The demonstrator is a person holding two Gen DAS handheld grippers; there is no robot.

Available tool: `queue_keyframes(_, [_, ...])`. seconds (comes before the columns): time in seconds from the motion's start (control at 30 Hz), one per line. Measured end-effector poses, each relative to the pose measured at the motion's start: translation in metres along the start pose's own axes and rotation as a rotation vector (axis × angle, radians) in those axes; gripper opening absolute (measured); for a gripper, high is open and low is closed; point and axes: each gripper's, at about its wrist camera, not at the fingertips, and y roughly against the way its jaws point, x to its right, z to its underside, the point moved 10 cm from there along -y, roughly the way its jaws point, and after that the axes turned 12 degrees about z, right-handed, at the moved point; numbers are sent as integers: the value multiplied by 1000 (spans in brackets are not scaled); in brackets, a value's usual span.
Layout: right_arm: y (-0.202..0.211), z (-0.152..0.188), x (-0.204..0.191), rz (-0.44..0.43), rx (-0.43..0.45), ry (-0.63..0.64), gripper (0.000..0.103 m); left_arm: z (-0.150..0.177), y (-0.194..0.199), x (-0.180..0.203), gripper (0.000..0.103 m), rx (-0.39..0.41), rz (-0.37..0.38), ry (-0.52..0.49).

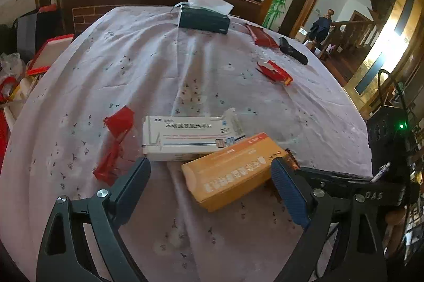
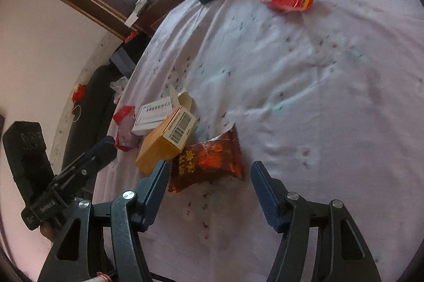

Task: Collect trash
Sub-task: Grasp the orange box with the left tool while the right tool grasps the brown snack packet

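- I work at a table spread with a pale lilac tablecloth (image 1: 164,64) printed with small dark motifs; litter is scattered across it.
- My left claw (image 1: 210,172) hangs released just above the cloth, its jaws spread wide. The near end of an orange cardboard box (image 1: 233,168) lies between them, but neither pad presses on it.
- A white medicine box (image 1: 185,136) with blue print lies just behind the orange box, touching it, one end flap open.
- Left of the white box sits a crumpled red wrapper (image 1: 114,141).
- My right claw (image 2: 209,170) is also released, jaws apart over a dark red snack packet (image 2: 209,160) with gold lettering. The packet lies flat between the fingertips, and I cannot tell whether the left pad touches its edge.
- In the right wrist view the packet rests against the orange box's barcode end (image 2: 180,128).
- Further across the table lie a torn red and yellow packet (image 1: 277,71), a flat dark red packet (image 1: 261,35) and a black remote-like object (image 1: 292,50).
- A dark green tissue box (image 1: 204,19) stands at the far edge, a white tissue sticking up from it.
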Motion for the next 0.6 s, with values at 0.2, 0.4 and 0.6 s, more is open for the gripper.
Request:
queue_keyframes(0.2, [-10,-7,-17,104,40,93,60,-1,1,-3,91,-5,4,9])
queue_keyframes(0.4, [3,3,-10,94,74,94,49,-2,-8,3,91,-27,19,-21])
queue_keyframes(0.6, [43,16,15,106,151,51,49,-2,-41,15,91,-113,48,-57])
